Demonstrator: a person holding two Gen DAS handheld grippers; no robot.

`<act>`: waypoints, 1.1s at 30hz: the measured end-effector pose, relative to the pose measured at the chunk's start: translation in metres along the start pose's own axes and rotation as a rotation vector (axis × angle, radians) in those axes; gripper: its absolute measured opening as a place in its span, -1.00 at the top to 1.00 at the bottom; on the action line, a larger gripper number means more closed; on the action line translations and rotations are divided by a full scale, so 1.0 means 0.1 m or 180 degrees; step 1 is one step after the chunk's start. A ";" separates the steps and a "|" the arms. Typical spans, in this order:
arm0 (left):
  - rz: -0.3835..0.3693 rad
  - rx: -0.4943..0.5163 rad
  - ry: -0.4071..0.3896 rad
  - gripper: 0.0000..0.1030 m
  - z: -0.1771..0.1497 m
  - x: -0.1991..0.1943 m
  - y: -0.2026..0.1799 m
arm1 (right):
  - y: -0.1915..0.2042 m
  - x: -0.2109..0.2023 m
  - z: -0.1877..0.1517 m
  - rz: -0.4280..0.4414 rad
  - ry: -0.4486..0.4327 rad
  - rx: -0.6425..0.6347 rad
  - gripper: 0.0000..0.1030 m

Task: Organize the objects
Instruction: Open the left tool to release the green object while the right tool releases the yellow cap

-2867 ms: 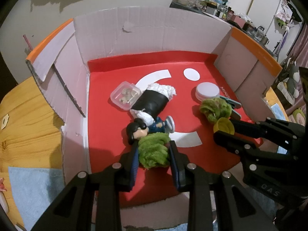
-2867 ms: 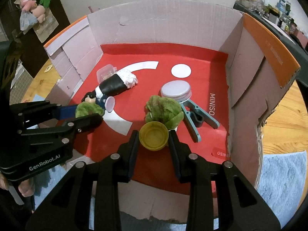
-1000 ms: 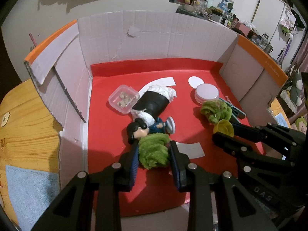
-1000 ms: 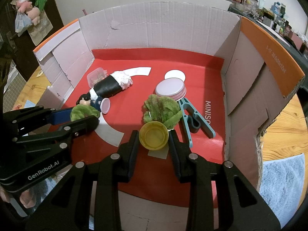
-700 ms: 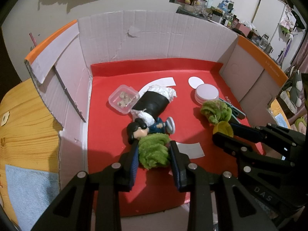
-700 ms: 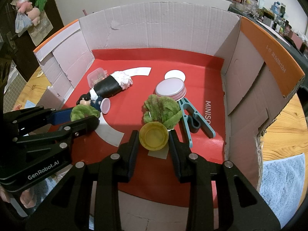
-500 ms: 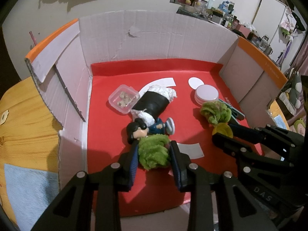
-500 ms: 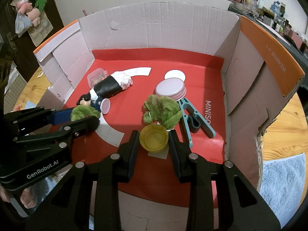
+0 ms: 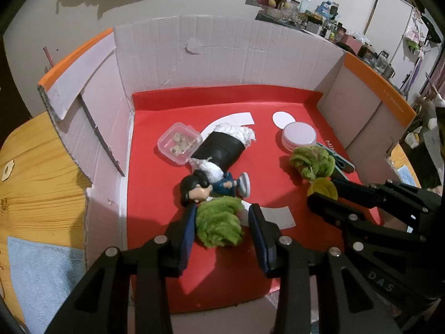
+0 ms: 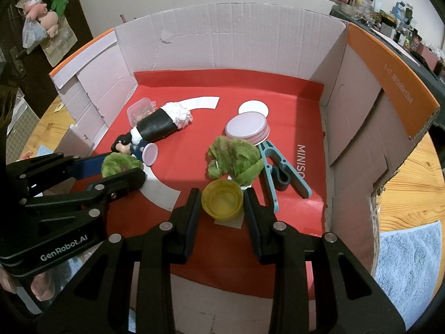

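Note:
A fuzzy green tuft [image 9: 218, 224] lies on the red floor [image 9: 155, 194] of a cardboard box, between the fingers of my left gripper [image 9: 222, 211]. The jaws are opening; a small gap shows at the right pad. That gripper [image 10: 122, 167] also shows at the left in the right wrist view. My right gripper [image 10: 222, 197] is shut on a yellow cap [image 10: 222, 199], held just above the floor. In the left wrist view the cap [image 9: 322, 189] sits at the right gripper's [image 9: 322, 192] tips.
In the box lie a small doll [image 9: 200, 189], a black-and-white bundle [image 9: 222, 147], a clear case [image 9: 179, 143], a white round lid [image 9: 299, 136], a second green tuft [image 10: 236, 160] and a teal clip [image 10: 281, 167]. Cardboard walls [image 9: 222, 55] stand on three sides. A blue towel [image 10: 411, 258] lies outside.
The left jaws have spread a little away from the green tuft, which stays on the floor. The right gripper still holds the yellow cap in the same place.

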State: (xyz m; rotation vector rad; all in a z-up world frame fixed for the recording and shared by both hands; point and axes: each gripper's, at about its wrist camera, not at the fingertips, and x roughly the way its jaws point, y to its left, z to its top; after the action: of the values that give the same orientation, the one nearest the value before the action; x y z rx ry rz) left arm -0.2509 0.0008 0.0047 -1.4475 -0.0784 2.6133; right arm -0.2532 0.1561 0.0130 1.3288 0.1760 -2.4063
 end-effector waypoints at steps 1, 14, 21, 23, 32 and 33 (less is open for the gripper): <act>0.0001 -0.0001 -0.0001 0.21 0.00 0.00 0.00 | 0.00 0.00 0.00 0.0000 0.0000 -0.0001 0.41; 0.0028 -0.0034 -0.0015 0.17 -0.01 0.01 0.03 | 0.03 0.01 -0.01 -0.0011 0.0005 -0.0024 0.39; 0.0038 -0.0025 -0.0020 0.08 -0.01 0.02 0.04 | 0.10 0.01 -0.03 -0.0024 -0.0001 -0.0080 -0.03; 0.0032 -0.0030 -0.0021 0.08 -0.01 0.01 0.05 | 0.09 0.01 -0.03 -0.0013 -0.0007 -0.0071 -0.03; 0.0065 -0.0015 -0.0032 0.08 -0.03 -0.01 0.03 | 0.07 0.00 -0.03 -0.0005 -0.0007 -0.0066 -0.03; 0.0071 -0.0009 -0.0033 0.08 -0.03 -0.01 0.03 | 0.07 0.00 -0.03 -0.0005 -0.0006 -0.0066 -0.03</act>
State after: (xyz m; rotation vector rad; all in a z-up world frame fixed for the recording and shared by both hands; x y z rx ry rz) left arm -0.2479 -0.0025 0.0036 -1.4442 -0.0674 2.6395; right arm -0.2479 0.1510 0.0116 1.3175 0.2010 -2.4007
